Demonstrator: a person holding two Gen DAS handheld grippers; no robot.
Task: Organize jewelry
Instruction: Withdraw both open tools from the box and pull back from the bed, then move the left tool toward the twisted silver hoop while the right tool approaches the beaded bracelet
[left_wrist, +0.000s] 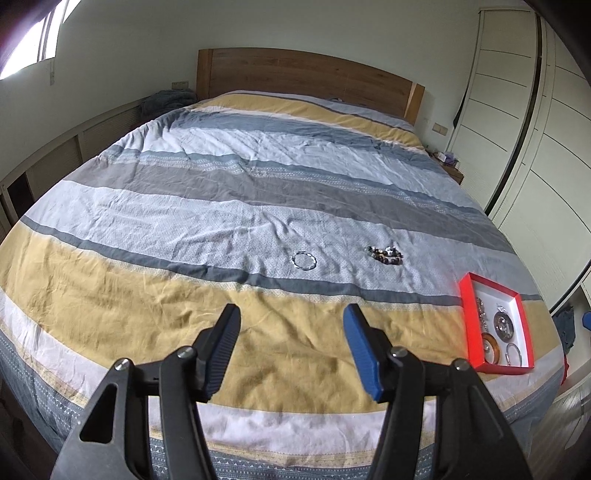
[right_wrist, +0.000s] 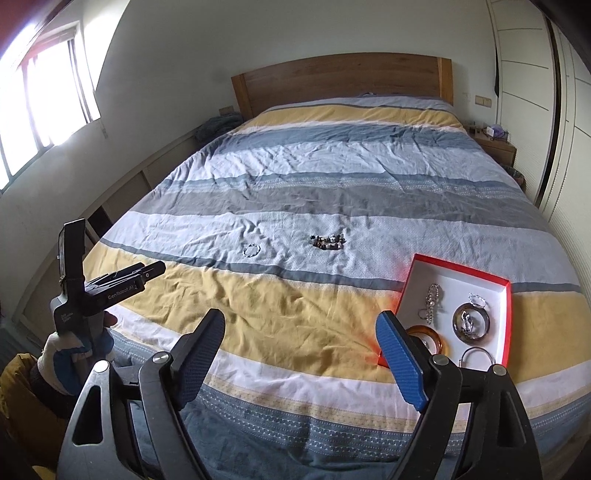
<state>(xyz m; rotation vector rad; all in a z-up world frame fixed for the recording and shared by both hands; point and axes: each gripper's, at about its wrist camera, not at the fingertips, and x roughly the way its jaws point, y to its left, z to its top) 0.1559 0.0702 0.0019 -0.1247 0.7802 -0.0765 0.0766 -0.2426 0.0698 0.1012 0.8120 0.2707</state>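
Gloved hand (right_wrist: 79, 354) gripping left tongs (right_wrist: 153, 271) shows only rightward.

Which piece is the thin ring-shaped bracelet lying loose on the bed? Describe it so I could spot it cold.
Start at the bed and find the red box near its foot. Two pieces lie outside it on the pale band of the cover. The bracelet is the one farther from the box: a single thin open ring, unlike the dark bead cluster beside it.

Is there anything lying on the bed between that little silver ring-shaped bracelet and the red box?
Yes. A small heap of dark beaded jewelry lies on the quilt between the thin bracelet and the red box. Both wrist views show it; otherwise only bare fabric.
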